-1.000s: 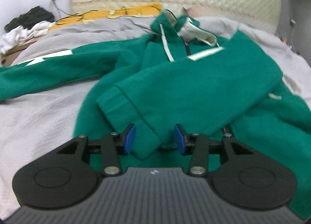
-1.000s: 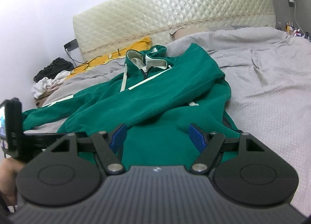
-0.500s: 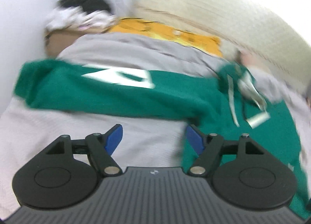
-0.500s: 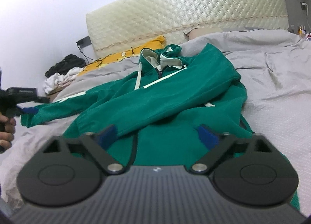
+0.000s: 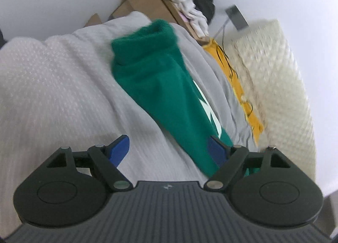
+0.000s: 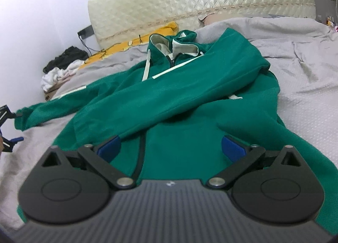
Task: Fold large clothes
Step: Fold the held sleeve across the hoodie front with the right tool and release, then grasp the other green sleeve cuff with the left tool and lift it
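Note:
A green hoodie [image 6: 190, 116] with a white-lined hood lies on the grey bed. One sleeve is folded across its chest. The other sleeve [image 5: 164, 86] stretches out flat to the left, with a white mark and its cuff [image 5: 147, 38] at the far end. My left gripper [image 5: 169, 150] is open and empty, tilted, low over this sleeve, with the right finger over the cloth. It shows at the left edge of the right wrist view [image 6: 8, 129], near the cuff. My right gripper [image 6: 171, 145] is open and empty above the hoodie's lower front.
A cream quilted headboard [image 6: 200, 2] stands behind the bed. A yellow cloth with a dark cable [image 5: 238, 82] lies beside it. A cardboard box [image 5: 152, 6] holding white and black clothes sits past the bed's left edge. The grey sheet [image 6: 306, 69] spreads to the right.
My left gripper has left the folded sleeve, opened wide, and swung left along the outstretched sleeve toward its cuff. My right gripper has opened wider and shifted slightly over the hoodie's front.

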Demonstrator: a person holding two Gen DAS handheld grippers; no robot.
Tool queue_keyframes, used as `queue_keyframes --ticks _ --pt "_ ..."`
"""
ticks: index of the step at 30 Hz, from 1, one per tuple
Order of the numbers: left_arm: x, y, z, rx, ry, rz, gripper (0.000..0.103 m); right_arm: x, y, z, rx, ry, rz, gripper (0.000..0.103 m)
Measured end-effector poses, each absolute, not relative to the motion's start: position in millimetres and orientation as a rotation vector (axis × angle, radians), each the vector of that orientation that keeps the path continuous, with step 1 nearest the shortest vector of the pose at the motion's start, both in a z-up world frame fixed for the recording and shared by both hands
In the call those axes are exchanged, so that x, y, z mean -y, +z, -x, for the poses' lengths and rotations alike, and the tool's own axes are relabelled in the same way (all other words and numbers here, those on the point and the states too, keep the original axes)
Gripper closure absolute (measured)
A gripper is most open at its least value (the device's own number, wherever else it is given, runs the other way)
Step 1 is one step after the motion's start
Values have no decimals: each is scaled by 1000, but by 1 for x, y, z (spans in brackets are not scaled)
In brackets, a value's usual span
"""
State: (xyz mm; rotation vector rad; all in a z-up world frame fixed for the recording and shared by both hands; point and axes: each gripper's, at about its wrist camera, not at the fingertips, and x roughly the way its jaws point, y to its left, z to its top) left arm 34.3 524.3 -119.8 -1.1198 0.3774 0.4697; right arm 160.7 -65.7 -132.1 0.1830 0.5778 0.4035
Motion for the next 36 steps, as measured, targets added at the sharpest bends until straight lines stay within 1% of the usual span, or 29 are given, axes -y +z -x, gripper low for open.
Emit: queue_keyframes --ticks 3,6,13,15,20,22,24,25,26,31,33,36 --pt "-547 -139 -43 -352 464 1166 19 58 -137 -163 -579 397 -160 0" --pt "-565 -146 -60 -315 464 1152 19 50 -141 -167 -588 394 -152 0" --pt "-607 -137 -94 -300 502 1164 20 26 -152 -182 -598 392 -95 0" --pt "-616 -134 -101 -270 501 1169 20 18 -153 -183 -587 392 -58 0" --pt "-623 -117 -118 -276 509 1052 20 7 -153 -184 -566 400 -10 0" --pt "-626 -116 -128 -327 536 1027 25 4 -154 -185 -565 400 4 0" --pt "-625 -116 -135 -400 599 1002 52 2 -156 -186 -573 400 19 0" --pt "-624 -118 -136 -419 618 999 56 1 -157 -186 -576 400 25 0" --pt "-625 -119 -134 -418 620 1008 58 1 -157 -186 -576 400 28 0" --pt "-624 -121 -113 -395 560 1036 58 1 -157 -185 -575 400 29 0" --pt "-621 -122 -99 -390 557 1056 55 1 -156 -185 -576 401 27 0" --pt "-621 -124 -82 -383 550 1087 49 0 -156 -185 -575 402 27 0"
